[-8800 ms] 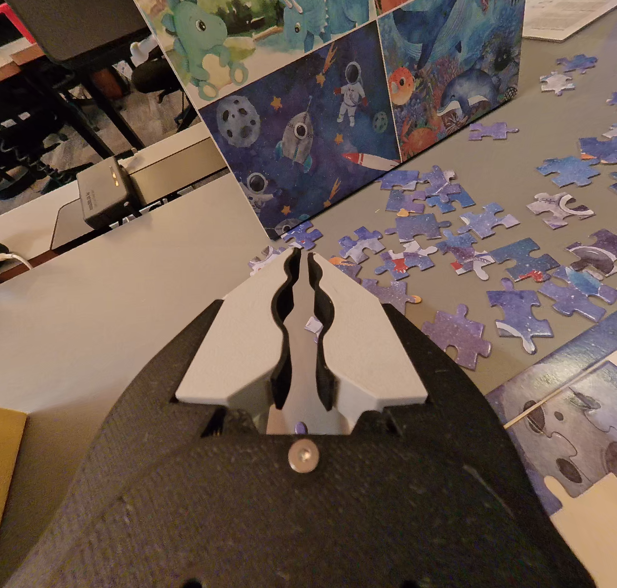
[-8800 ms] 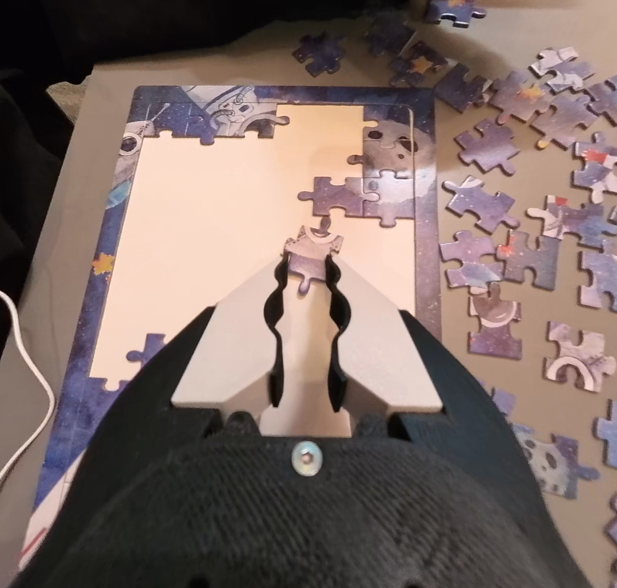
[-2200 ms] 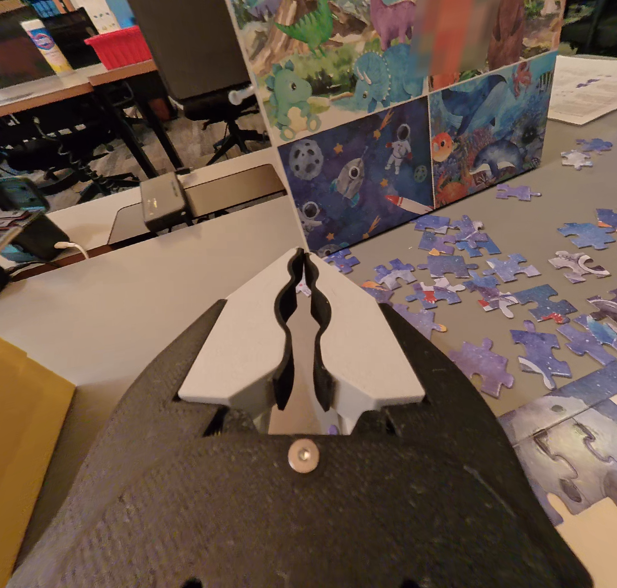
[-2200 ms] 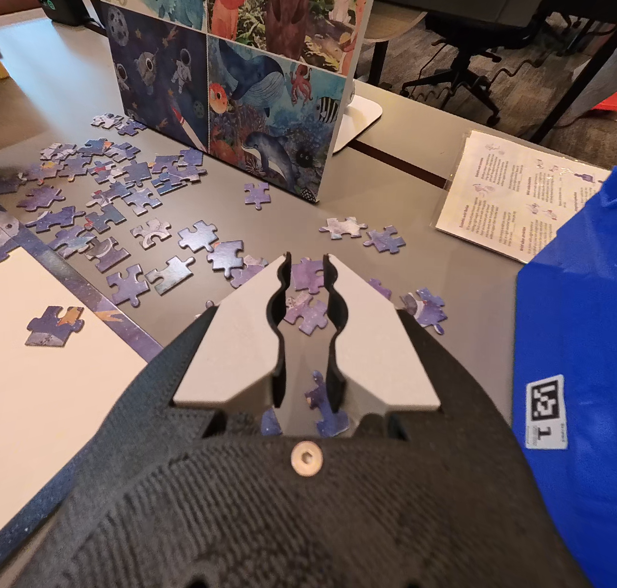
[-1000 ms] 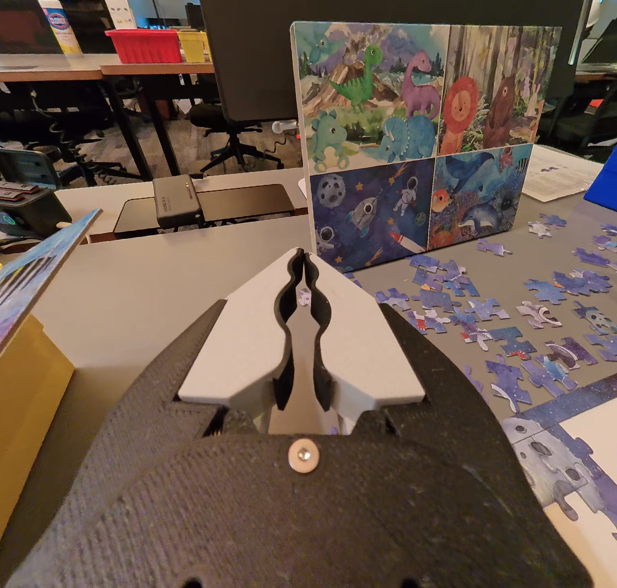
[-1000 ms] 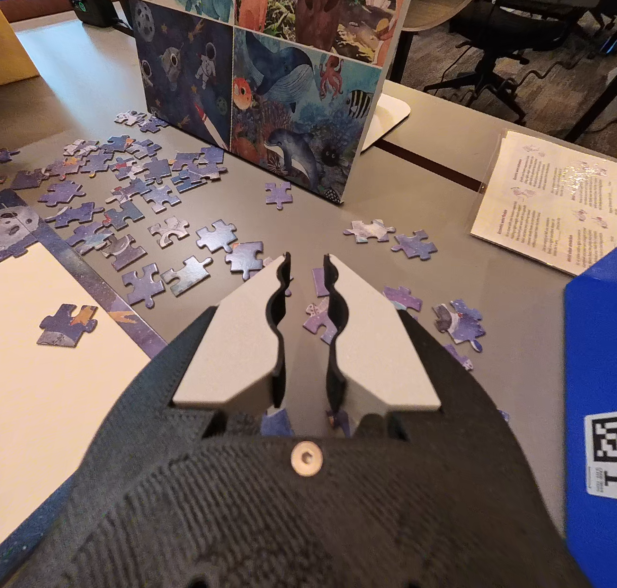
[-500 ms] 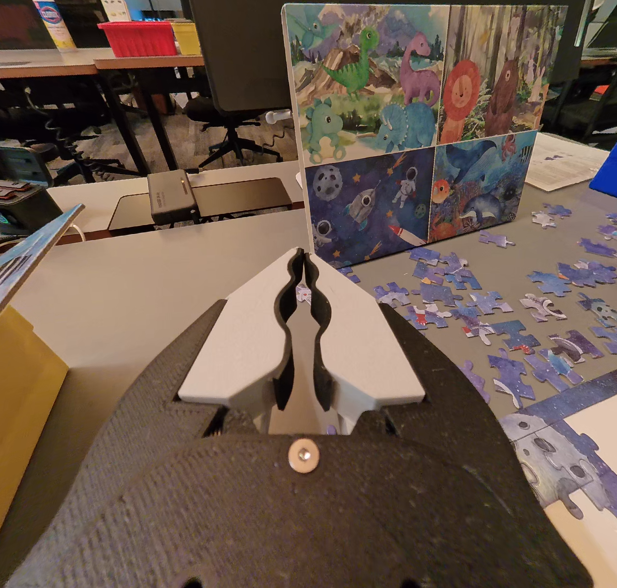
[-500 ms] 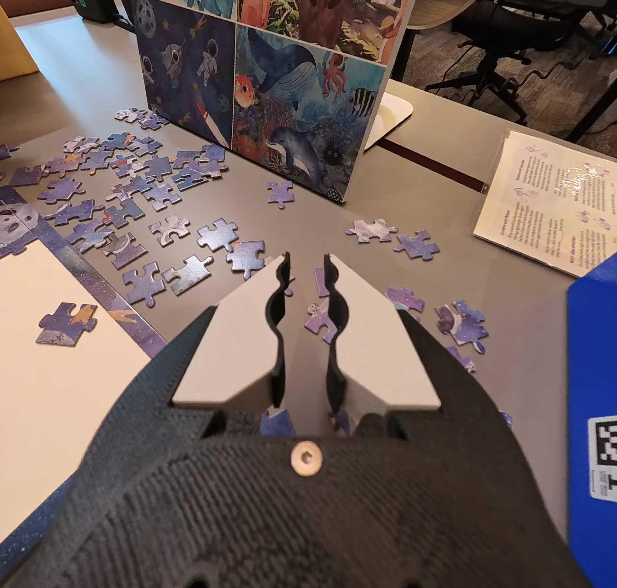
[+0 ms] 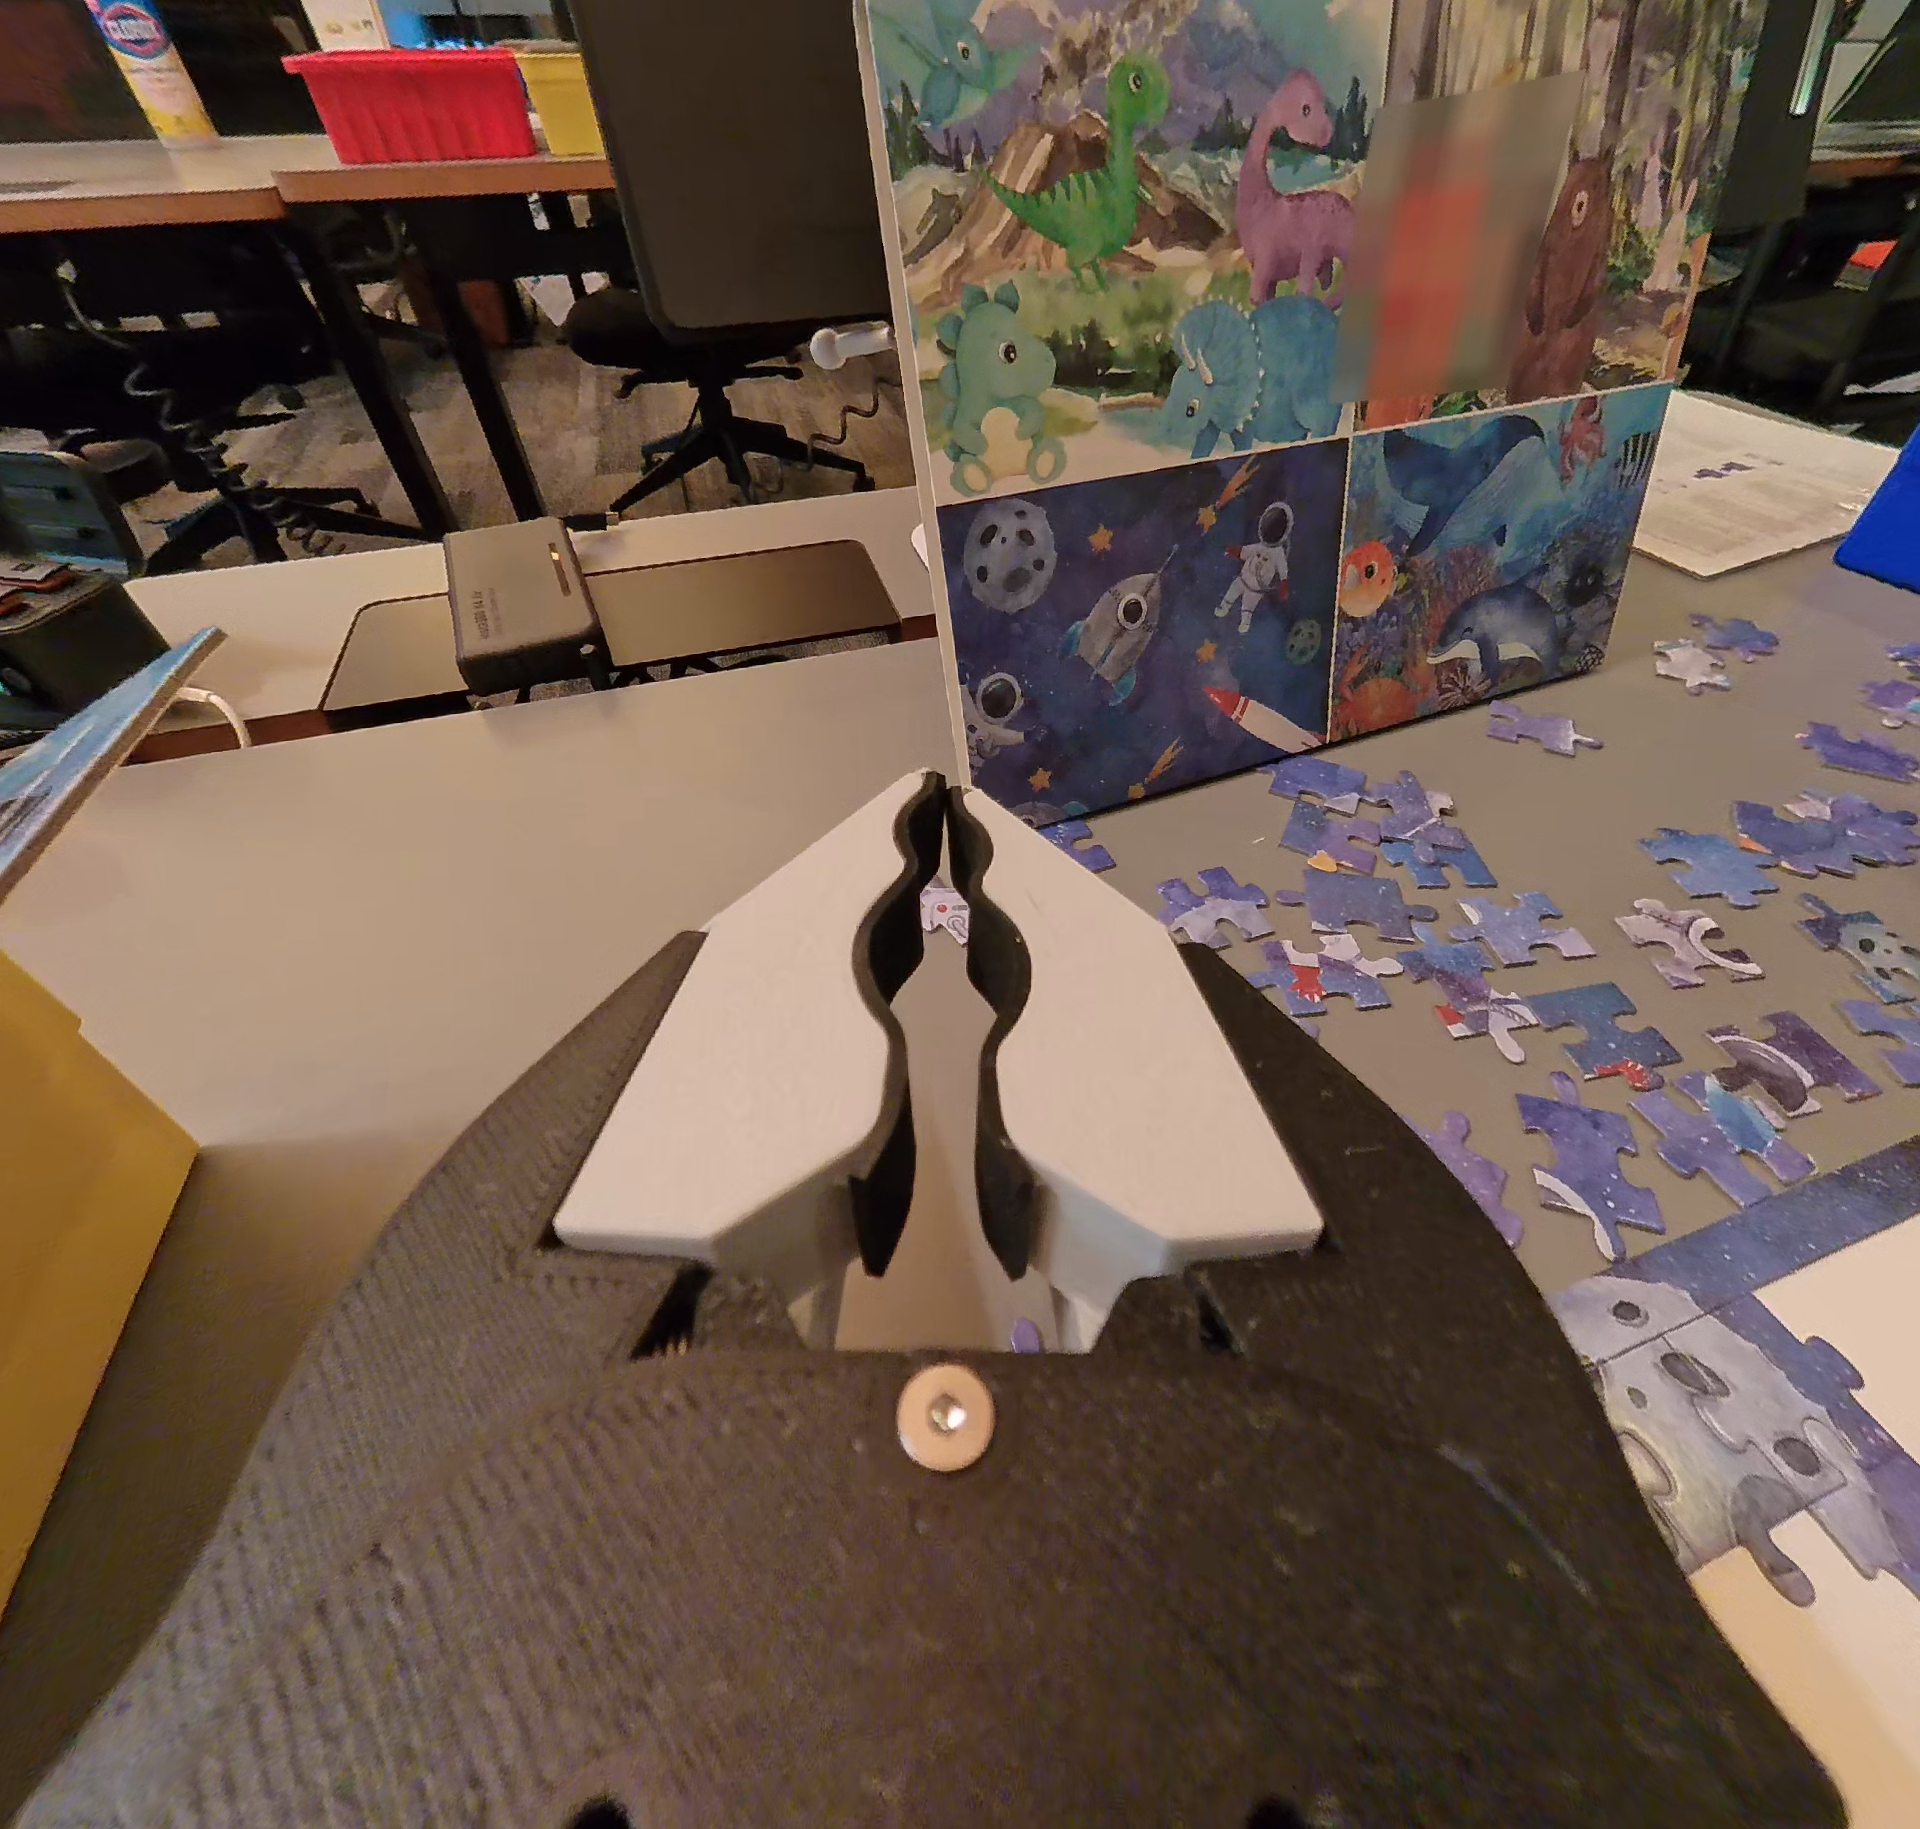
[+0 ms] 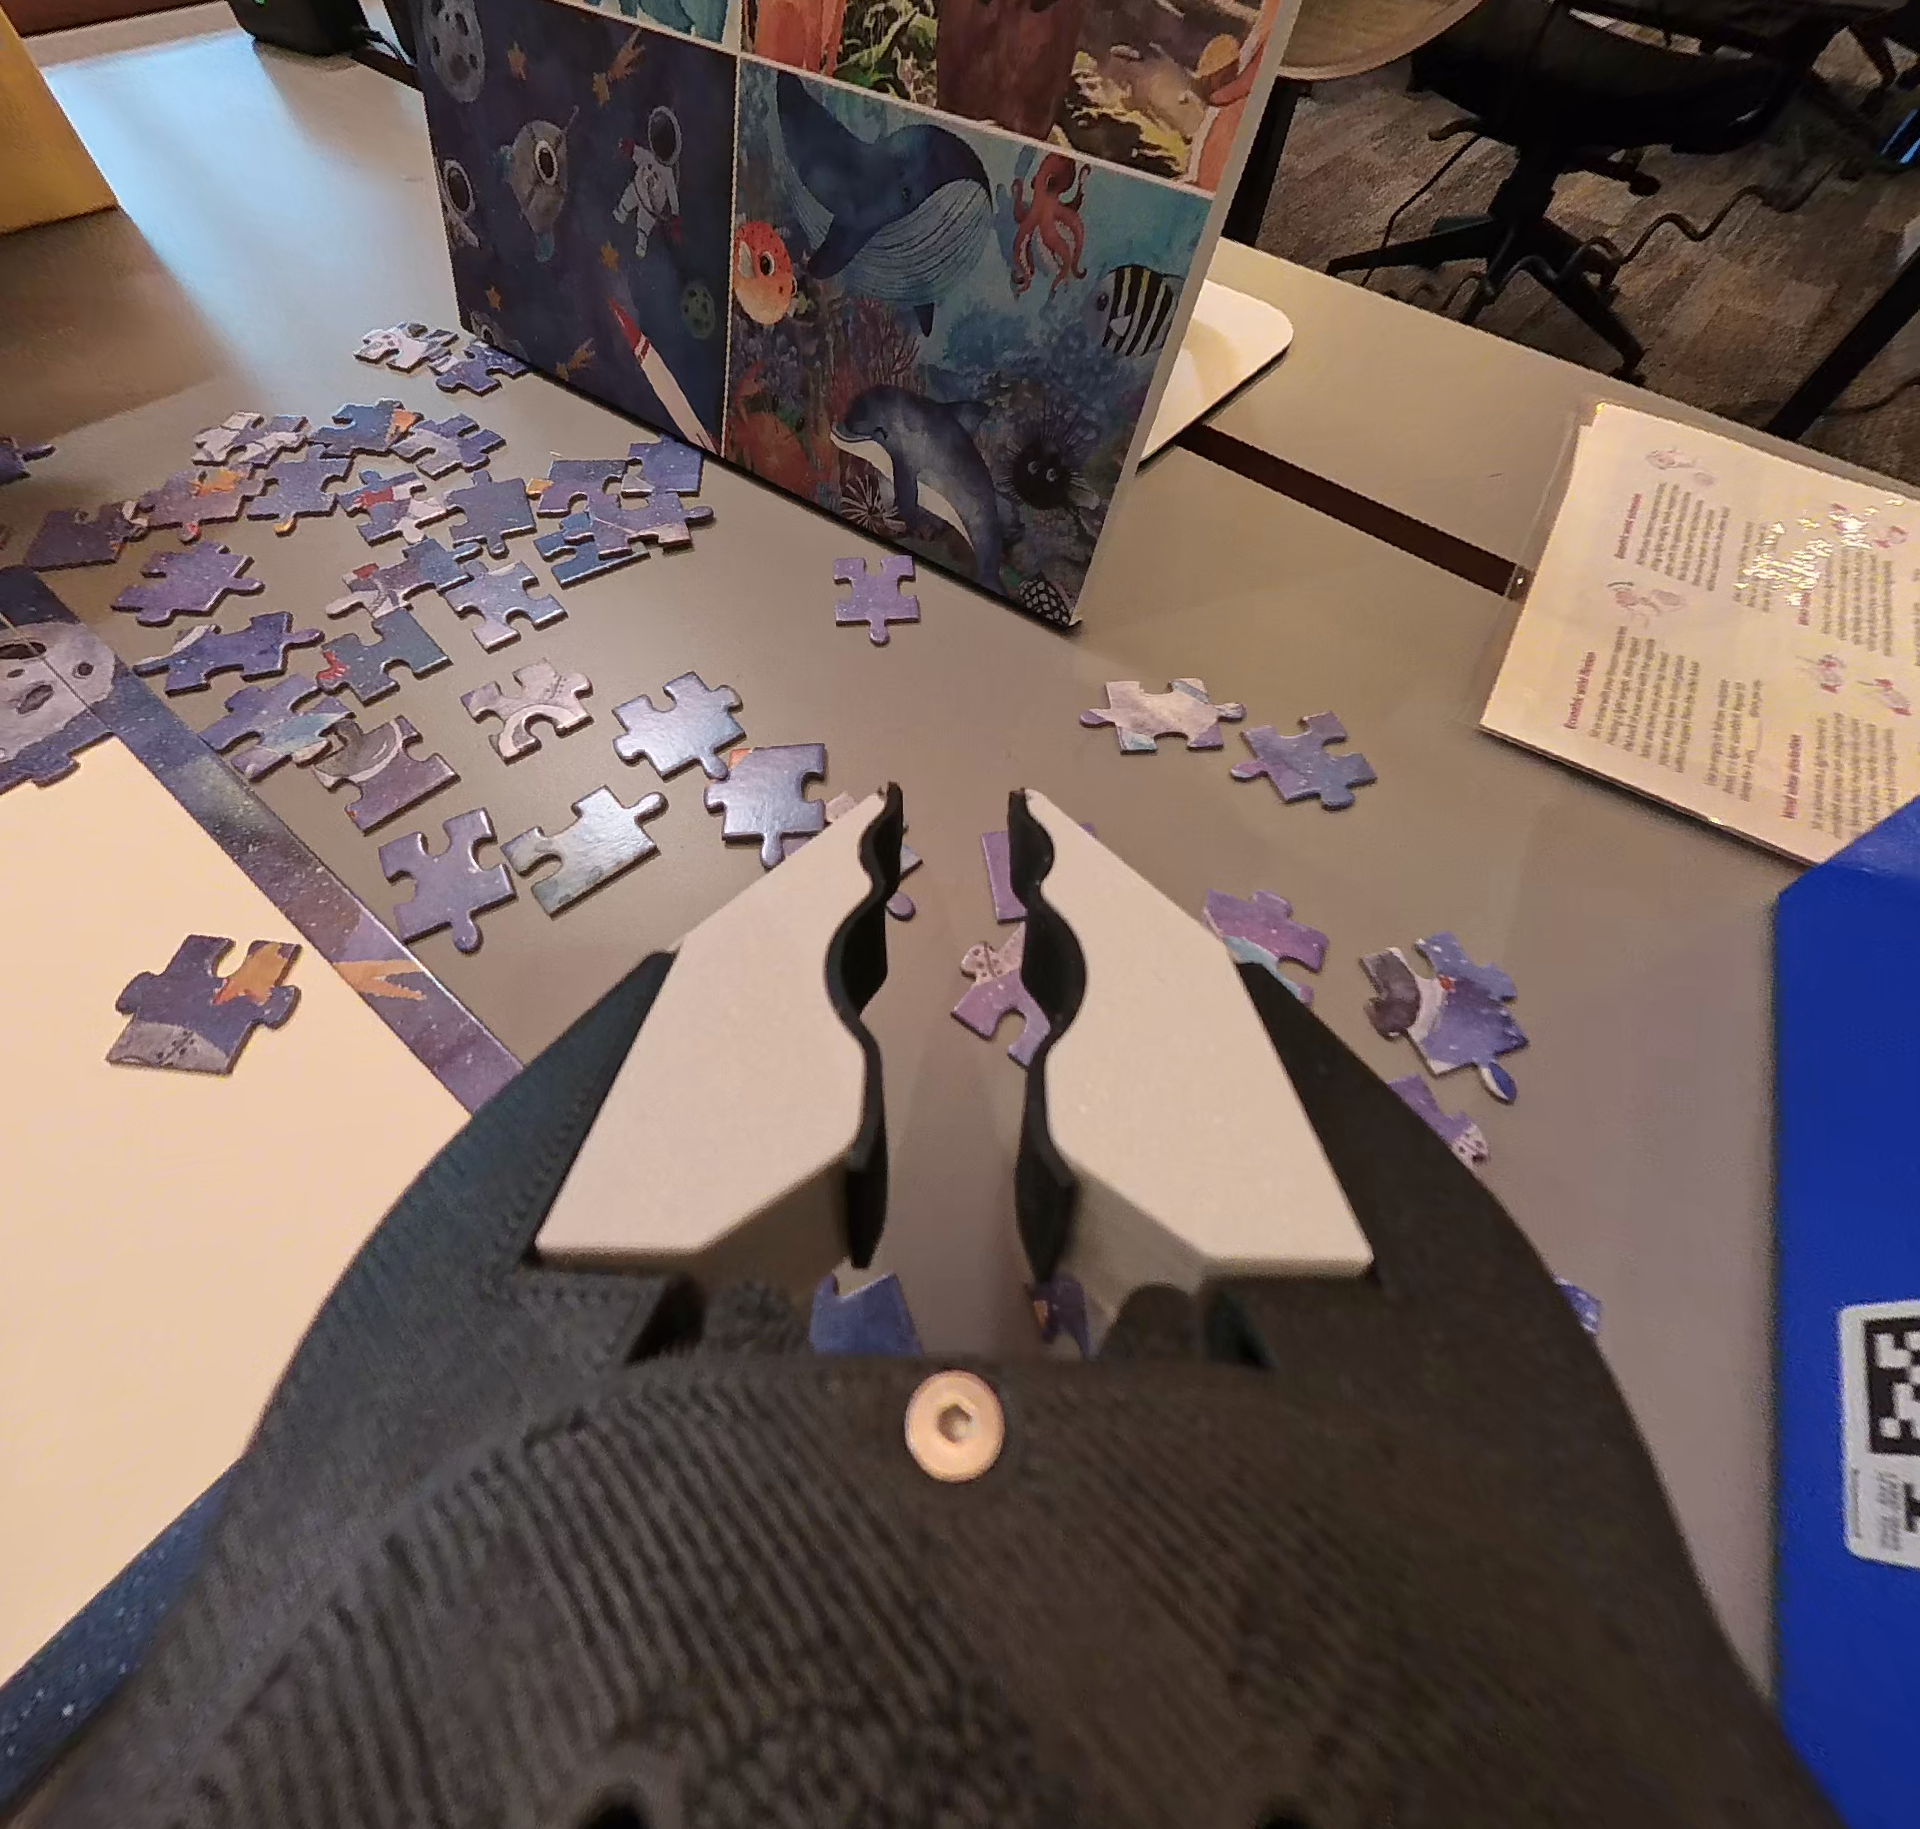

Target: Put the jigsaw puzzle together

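- My left gripper (image 9: 945, 792) has its two tips pressed together with nothing between them. It hangs above the grey table (image 9: 468, 896).
- Just past its tips stands a big picture board (image 9: 1278, 377) with dinosaurs, space and sea pictures.
- Loose purple puzzle pieces (image 9: 1455, 927) lie to the right of it.
- One small white piece (image 9: 943, 915) shows through the gap between its fingers, down on the table.
- My right gripper (image 10: 951, 803) has its tips spread a little apart. It pinches nothing.
- It hovers over loose purple pieces (image 10: 1003, 990) on the table.
- The puzzle tray (image 10: 156, 1208) lies to its left, with one piece (image 10: 203, 1000) resting inside.
- A printed sheet (image 10: 1714, 626) and a blue box (image 10: 1849, 1104) are on its right.
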{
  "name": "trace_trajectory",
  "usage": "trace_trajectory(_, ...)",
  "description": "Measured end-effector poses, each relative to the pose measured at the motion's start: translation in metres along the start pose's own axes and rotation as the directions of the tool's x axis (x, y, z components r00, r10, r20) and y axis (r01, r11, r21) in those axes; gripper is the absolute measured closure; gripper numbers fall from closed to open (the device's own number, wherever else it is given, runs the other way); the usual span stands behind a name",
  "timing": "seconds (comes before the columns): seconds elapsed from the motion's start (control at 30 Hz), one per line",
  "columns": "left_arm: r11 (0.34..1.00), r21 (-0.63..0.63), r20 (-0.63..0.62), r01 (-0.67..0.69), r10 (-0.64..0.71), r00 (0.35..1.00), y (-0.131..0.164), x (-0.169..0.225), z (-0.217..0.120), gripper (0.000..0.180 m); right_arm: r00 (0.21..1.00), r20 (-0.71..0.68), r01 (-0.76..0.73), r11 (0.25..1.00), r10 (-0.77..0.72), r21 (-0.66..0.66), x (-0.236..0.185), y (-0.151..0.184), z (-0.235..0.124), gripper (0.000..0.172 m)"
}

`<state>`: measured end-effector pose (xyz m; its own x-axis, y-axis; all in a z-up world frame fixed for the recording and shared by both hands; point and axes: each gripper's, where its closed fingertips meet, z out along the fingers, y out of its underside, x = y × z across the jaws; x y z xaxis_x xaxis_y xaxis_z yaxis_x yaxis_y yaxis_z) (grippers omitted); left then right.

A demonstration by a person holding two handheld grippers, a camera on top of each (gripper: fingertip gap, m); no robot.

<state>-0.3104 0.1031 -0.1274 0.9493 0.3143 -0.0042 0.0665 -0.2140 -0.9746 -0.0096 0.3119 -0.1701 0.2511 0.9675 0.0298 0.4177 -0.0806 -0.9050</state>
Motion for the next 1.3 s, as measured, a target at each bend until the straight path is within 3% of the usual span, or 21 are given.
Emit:
trace_trajectory(0.43, 0.998, -0.045, -0.045, 0.039, -0.041, 0.998, 0.007, 0.007, 0.003, 0.178, 1.0, 0.006, 0.003, 1.0, -0.003, -0.001, -0.002, 0.0, 0.001, 0.153)
trace_trajectory(0.63, 0.992, -0.114, -0.079, 0.048, -0.057, 0.995, 0.022, 0.012, 0.009, 0.156, 1.0, 0.012, 0.021, 1.0, -0.021, 0.011, -0.008, -0.006, -0.002, 0.152)
trace_trajectory(0.77, 0.972, -0.232, -0.029, 0.025, -0.032, 0.999, 0.044, 0.003, 0.025, 0.146, 0.999, -0.014, 0.041, 0.999, -0.041, 0.032, -0.004, -0.013, -0.008, 0.151)
trace_trajectory(1.0, 0.88, -0.475, -0.015, 0.0, -0.008, 1.0, 0.073, -0.003, 0.07, 0.132, 1.0, -0.015, 0.024, 0.997, -0.023, 0.07, -0.002, -0.022, -0.016, 0.151)
trace_trajectory(1.13, 0.855, -0.517, -0.008, 0.034, -0.044, 0.999, 0.085, -0.004, 0.079, 0.132, 1.0, -0.019, 0.011, 0.996, -0.009, 0.089, 0.001, -0.025, -0.019, 0.151)
trace_trajectory(1.3, 0.855, -0.516, -0.043, 0.048, -0.082, 0.996, 0.086, 0.0, 0.075, 0.151, 1.0, 0.012, -0.009, 0.996, 0.008, 0.084, -0.004, -0.024, -0.016, 0.151)
